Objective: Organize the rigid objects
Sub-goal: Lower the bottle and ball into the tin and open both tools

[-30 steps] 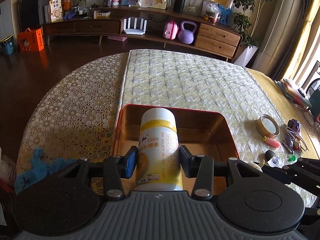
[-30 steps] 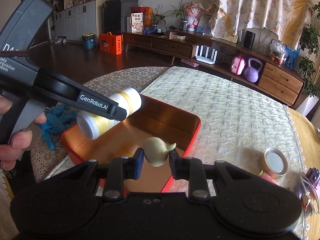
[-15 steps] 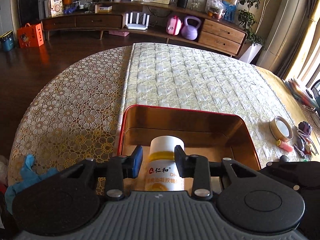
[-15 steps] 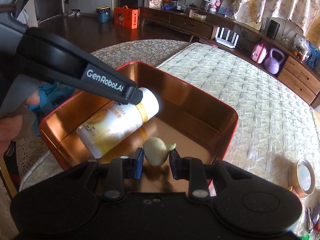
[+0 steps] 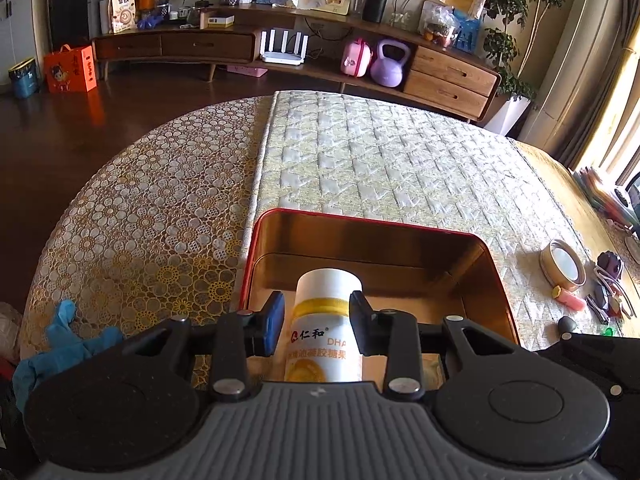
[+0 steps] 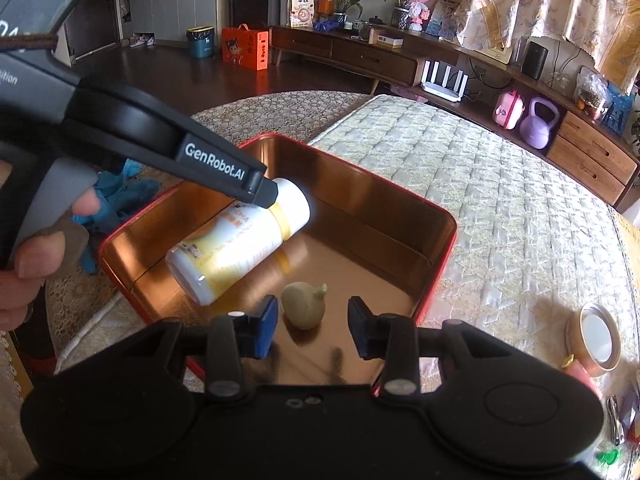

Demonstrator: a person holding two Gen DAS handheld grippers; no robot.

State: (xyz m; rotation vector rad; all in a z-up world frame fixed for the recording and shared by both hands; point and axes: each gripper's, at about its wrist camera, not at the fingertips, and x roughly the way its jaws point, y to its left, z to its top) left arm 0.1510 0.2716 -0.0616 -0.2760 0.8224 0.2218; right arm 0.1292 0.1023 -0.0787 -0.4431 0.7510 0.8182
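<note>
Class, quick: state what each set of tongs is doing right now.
Left tongs: closed on the white-and-yellow plastic bottle.
Right tongs: open, just opened; small beige onion-shaped figurine between them, released.

Dark glossy wood floor (image 5: 60, 128). Long low wooden sideboard (image 5: 280, 46) along far wall, light-wood drawers (image 5: 450, 76) at its right end. White router (image 5: 282, 46) and purple kettlebell (image 5: 388, 64) on its lower shelf. Orange box (image 5: 70, 68) on floor left of sideboard. Potted tree (image 5: 508, 40) right of it. Daylight from right.
</note>
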